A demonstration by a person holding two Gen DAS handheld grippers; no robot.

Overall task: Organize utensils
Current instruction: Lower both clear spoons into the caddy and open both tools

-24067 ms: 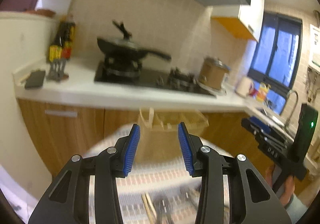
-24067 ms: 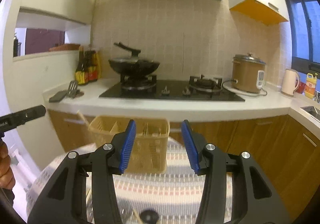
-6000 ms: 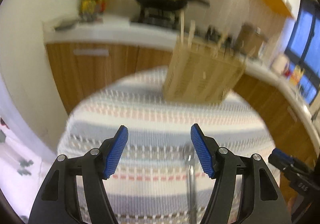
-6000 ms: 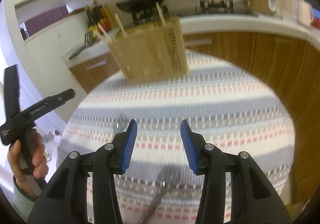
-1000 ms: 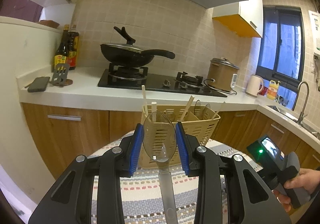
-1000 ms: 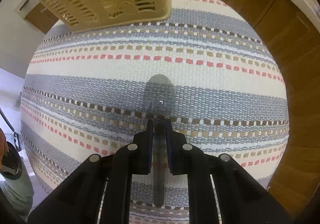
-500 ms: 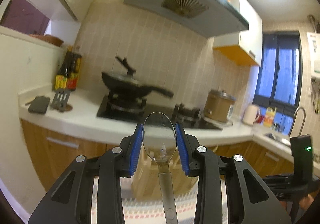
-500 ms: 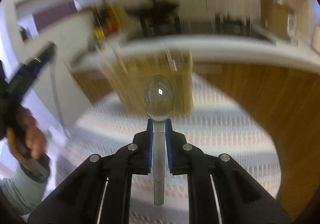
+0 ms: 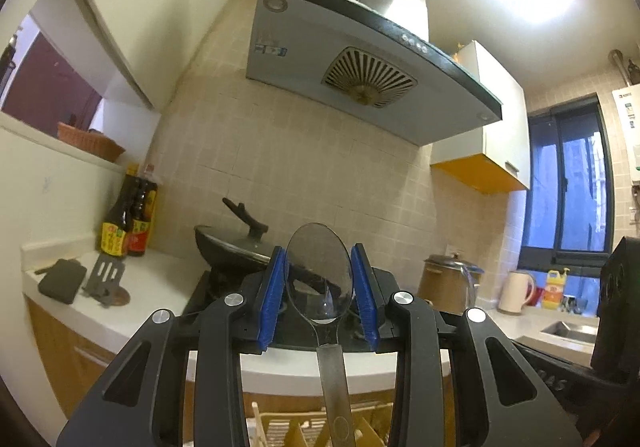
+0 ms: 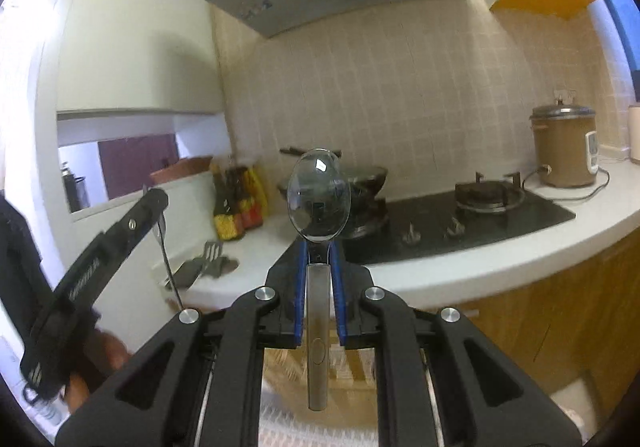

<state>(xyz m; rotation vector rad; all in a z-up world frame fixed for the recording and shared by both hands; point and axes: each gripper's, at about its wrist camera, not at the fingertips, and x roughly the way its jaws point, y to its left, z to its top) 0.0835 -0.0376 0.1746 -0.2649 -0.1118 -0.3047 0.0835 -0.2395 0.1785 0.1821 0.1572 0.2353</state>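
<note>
My left gripper (image 9: 319, 297) is shut on a metal spoon (image 9: 319, 273), its blue pads against the bowl's edges, the handle running down toward the camera. The cream utensil basket (image 9: 280, 427) shows just below it at the bottom edge. My right gripper (image 10: 319, 283) is shut on a second metal spoon (image 10: 319, 195), pads on the neck, bowl up. The basket (image 10: 348, 371) lies blurred below it. The left gripper (image 10: 92, 267) with its spoon also shows at the left of the right wrist view. Both grippers are tilted upward.
A white counter (image 9: 168, 287) carries a wok on a gas hob (image 10: 472, 211), sauce bottles (image 9: 128, 223), a spatula (image 9: 106, 279) and a rice cooker (image 10: 564, 151). A range hood (image 9: 360, 75) hangs above. A striped cloth (image 10: 320, 431) lies under the basket.
Both grippers have tilted further upward with their spoons. The basket has slid to the bottom edge of both views. The grips have not changed.
</note>
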